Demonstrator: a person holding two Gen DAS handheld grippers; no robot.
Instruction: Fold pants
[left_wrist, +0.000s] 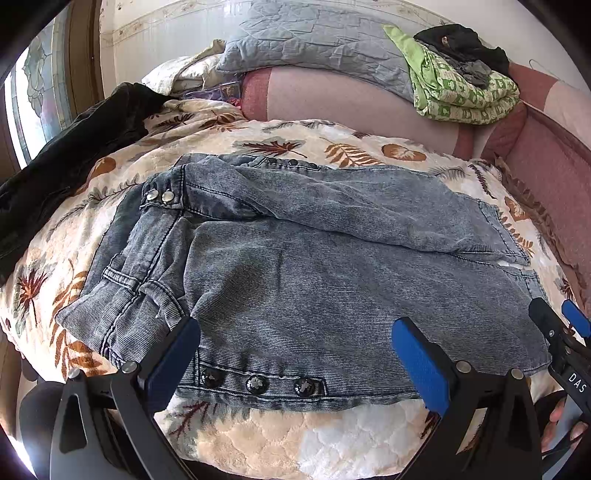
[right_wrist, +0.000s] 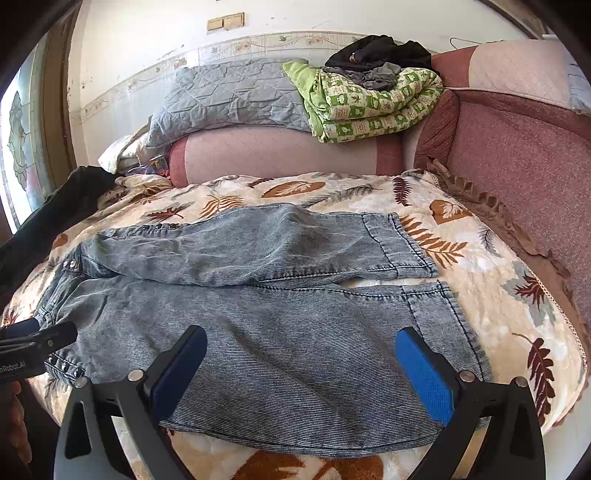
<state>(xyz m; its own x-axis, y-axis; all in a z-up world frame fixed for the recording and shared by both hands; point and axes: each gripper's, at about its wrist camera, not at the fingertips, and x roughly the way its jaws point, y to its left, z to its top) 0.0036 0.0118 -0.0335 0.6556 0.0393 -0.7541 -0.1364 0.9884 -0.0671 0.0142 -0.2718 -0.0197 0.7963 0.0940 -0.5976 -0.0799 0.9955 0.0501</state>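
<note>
Grey-blue washed denim pants (left_wrist: 306, 269) lie spread flat on a leaf-print blanket (left_wrist: 258, 439), waistband to the left, both legs running right. They also show in the right wrist view (right_wrist: 258, 332). My left gripper (left_wrist: 295, 354) is open, hovering over the near edge by the row of three dark buttons (left_wrist: 256, 384). My right gripper (right_wrist: 301, 369) is open over the near leg, close to its hem (right_wrist: 454, 325). The right gripper also shows at the right edge of the left wrist view (left_wrist: 557, 325). Neither holds anything.
A black garment (left_wrist: 74, 147) lies at the blanket's left. A pink bolster (right_wrist: 280, 151), a grey quilt (right_wrist: 229, 96) and a green folded quilt (right_wrist: 373, 103) with dark clothes on top line the back. A pink sofa side (right_wrist: 517, 155) rises at the right.
</note>
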